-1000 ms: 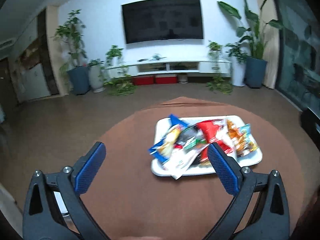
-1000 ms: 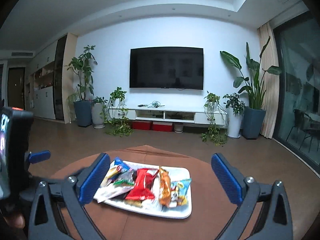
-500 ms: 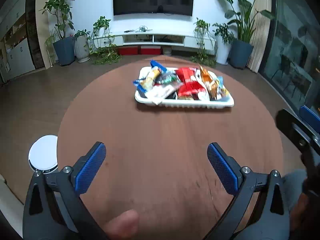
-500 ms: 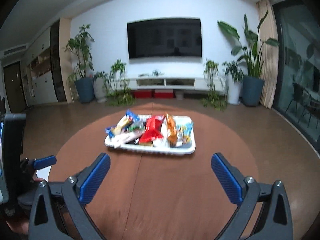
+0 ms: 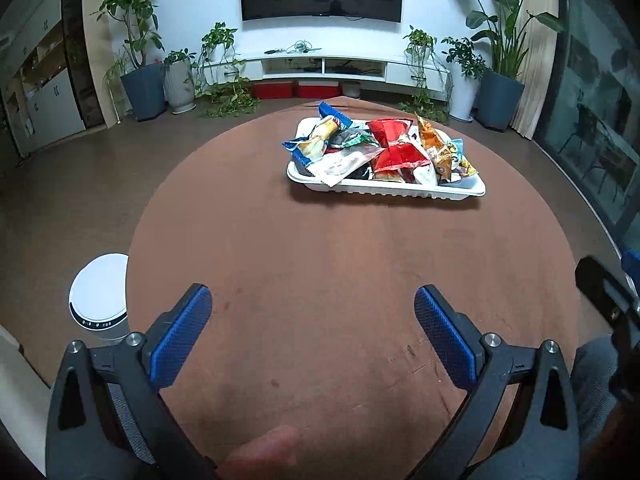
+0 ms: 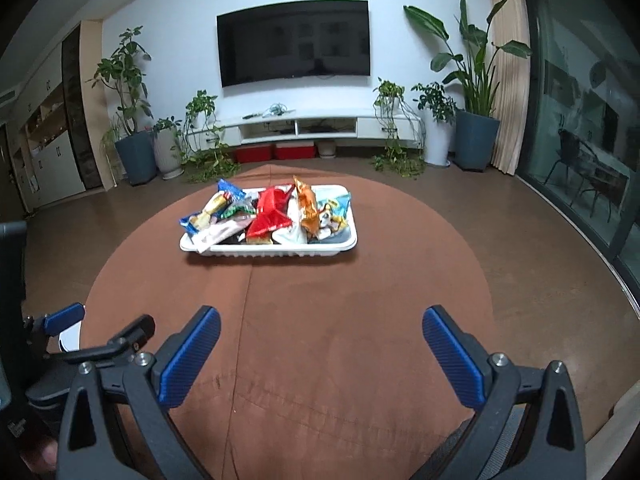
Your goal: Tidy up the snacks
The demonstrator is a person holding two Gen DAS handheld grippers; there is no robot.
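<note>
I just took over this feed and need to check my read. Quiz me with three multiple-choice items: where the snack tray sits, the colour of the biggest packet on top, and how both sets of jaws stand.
1. Where is the tray?
A. on the round brown table, towards its far side
B. on the floor by the plants
C. on the TV shelf

2. What colour is the large packet near the middle of the pile?
A. green
B. red
C. black

3. How do the two grippers stand?
A. both shut on packets
B. left shut, right open
C. both open, holding nothing

Answers:
1. A: the white tray rests on the table, beyond both grippers.
2. B: the red packet lies on top of the pile.
3. C: the left gripper and right gripper show wide-apart jaws with only bare table between.
</note>
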